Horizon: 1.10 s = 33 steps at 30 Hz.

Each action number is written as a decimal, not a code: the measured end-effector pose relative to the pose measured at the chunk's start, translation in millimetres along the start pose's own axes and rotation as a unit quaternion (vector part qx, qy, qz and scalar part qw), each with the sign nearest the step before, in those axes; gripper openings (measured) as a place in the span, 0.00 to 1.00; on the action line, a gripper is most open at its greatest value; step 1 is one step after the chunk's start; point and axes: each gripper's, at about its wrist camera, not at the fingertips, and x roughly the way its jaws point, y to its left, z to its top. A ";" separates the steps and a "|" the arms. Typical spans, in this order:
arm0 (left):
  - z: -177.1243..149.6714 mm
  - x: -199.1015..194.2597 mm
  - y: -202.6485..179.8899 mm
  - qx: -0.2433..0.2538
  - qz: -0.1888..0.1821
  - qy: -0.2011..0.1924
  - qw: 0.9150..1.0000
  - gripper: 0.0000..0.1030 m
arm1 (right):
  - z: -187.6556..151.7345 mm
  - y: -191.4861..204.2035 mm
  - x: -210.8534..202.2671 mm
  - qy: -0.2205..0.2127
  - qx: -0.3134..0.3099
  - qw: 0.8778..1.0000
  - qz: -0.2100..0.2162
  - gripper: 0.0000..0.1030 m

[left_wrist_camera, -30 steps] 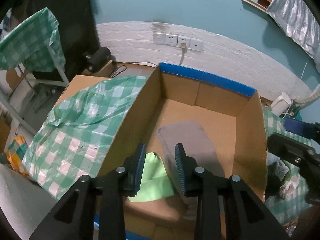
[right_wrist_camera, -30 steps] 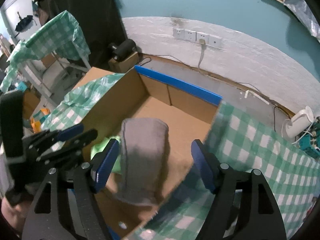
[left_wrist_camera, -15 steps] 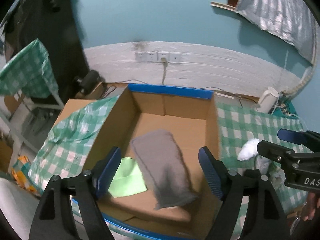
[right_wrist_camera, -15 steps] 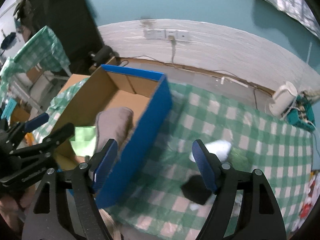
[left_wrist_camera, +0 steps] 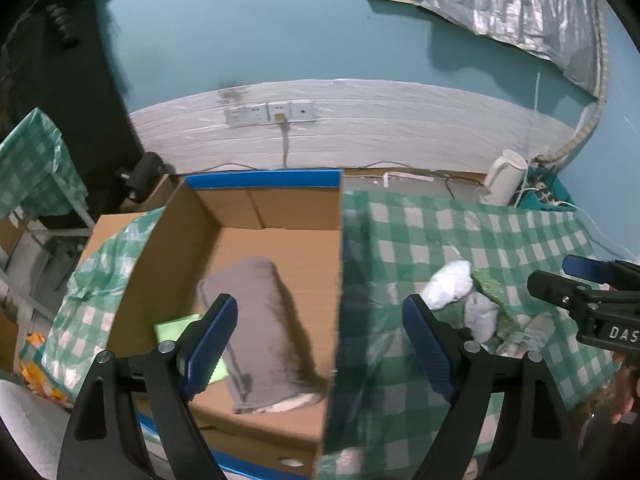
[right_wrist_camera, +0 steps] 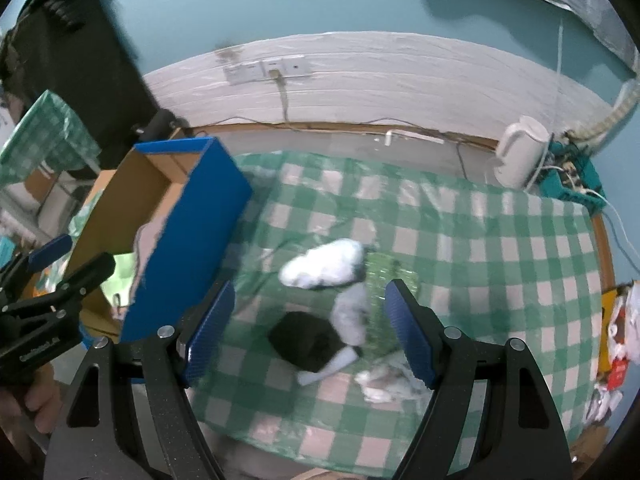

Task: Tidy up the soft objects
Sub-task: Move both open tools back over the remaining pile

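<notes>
A grey towel [left_wrist_camera: 260, 328] lies in the box [left_wrist_camera: 280, 208], beside a green cloth [left_wrist_camera: 176, 328]. The left tongs [left_wrist_camera: 320, 344], tilted downward over the box wall, are opening, empty. The right tongs [right_wrist_camera: 308, 328] hang spread and empty over socks [right_wrist_camera: 324, 268] on the desk [right_wrist_camera: 500, 240].

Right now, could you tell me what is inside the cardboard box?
Inside the cardboard box lie a folded grey towel and a light green cloth. The towel partly covers the cloth; anything beneath them is hidden.

The cardboard box's [right_wrist_camera: 188, 216] tall wall borders the soft pile [right_wrist_camera: 332, 304]; checked cloth [right_wrist_camera: 500, 248] beyond lies open.
</notes>
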 end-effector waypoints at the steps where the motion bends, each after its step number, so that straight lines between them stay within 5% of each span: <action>1: 0.1 0.1 -3.8 0.002 -0.002 0.000 1.000 0.83 | -1.5 -4.8 -0.7 0.000 0.004 1.000 -0.003 0.75; 17: -5.6 22.3 -61.9 0.044 -0.018 0.032 0.998 0.83 | -23.9 -59.7 3.4 0.012 0.033 0.999 -0.029 0.76; 33: -24.1 65.2 -99.9 0.072 -0.016 0.085 0.994 0.83 | -66.4 -100.4 57.0 0.085 0.062 0.993 -0.062 0.76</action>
